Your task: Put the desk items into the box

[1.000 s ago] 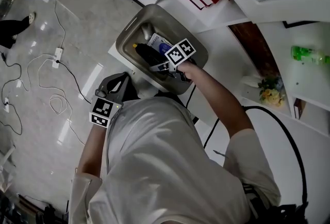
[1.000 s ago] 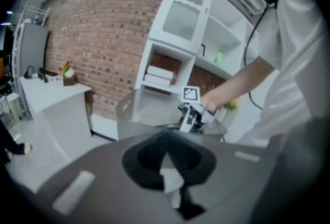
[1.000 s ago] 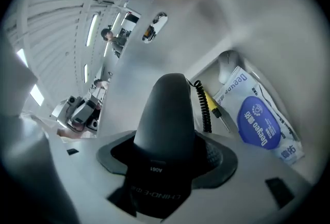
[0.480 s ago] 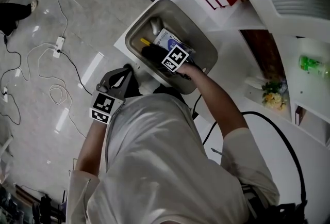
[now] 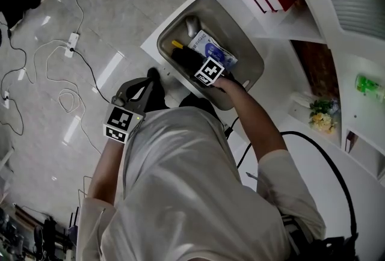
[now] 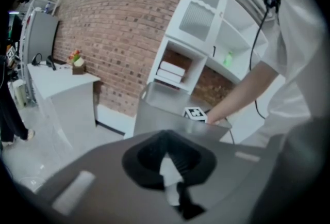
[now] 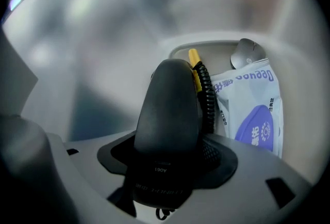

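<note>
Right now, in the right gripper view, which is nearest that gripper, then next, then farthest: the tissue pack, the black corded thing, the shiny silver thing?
1. The black corded thing: centre, held between the jaws.
2. The tissue pack: on the right, lying in the box.
3. The shiny silver thing: farthest, beyond the pack at the box's back wall.

Right hand-held gripper has sunk black handset into box.

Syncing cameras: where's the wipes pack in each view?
Head view: wipes pack upper centre, inside the box.
Left gripper view: not in it.
Right gripper view: right side, beside the held black item.
Shared landmark: the box.
</note>
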{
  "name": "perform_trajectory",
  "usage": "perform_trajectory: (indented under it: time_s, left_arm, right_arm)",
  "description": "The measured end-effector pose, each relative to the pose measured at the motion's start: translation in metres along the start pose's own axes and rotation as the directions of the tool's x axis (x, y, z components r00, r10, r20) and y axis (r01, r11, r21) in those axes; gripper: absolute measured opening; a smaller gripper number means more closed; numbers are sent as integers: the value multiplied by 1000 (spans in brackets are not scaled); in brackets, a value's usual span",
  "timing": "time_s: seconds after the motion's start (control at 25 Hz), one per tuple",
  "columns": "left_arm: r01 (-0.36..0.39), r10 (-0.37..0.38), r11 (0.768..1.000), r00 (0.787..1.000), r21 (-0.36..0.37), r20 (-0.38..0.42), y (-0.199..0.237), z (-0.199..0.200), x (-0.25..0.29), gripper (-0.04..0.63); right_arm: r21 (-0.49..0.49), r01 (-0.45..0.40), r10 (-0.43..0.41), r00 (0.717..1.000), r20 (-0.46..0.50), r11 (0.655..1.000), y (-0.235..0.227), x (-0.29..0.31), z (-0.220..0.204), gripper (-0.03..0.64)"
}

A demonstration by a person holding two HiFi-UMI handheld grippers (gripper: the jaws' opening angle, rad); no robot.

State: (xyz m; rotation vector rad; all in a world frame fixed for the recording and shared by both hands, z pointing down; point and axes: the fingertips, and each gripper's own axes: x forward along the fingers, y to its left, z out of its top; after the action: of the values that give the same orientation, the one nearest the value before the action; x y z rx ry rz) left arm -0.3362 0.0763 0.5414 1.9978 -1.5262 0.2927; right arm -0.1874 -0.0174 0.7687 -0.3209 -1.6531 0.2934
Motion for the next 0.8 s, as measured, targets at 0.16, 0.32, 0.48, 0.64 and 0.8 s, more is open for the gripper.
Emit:
perform_trajectory:
  time_s: [0.16, 0.32, 0.48, 0.64, 0.8]
  left_arm:
    - [-11, 11, 1000, 1000, -10, 4, 8, 1, -4, 3]
    - [-3, 3, 1000, 1000, -10, -2, 13, 0, -6, 3]
    - [16, -16, 1000, 1000, 0, 1, 15, 2, -4, 3]
    - [53, -54, 998, 999, 22, 5, 11, 9, 5, 3]
    - [101, -101, 993, 995, 55, 3, 1, 15, 14, 2]
  right_arm:
    - [-7, -8, 8, 1000, -14, 1000, 1, 7, -4, 301]
    - [23, -18, 18, 1000, 13, 1000, -1, 3, -2, 301]
    - [29, -5, 3, 998, 69, 1000, -2, -14, 3, 301]
    - [63, -4, -6, 989, 147, 998, -5, -36, 7, 301]
    - [74, 29, -46, 970, 238, 997, -6, -68, 17, 301]
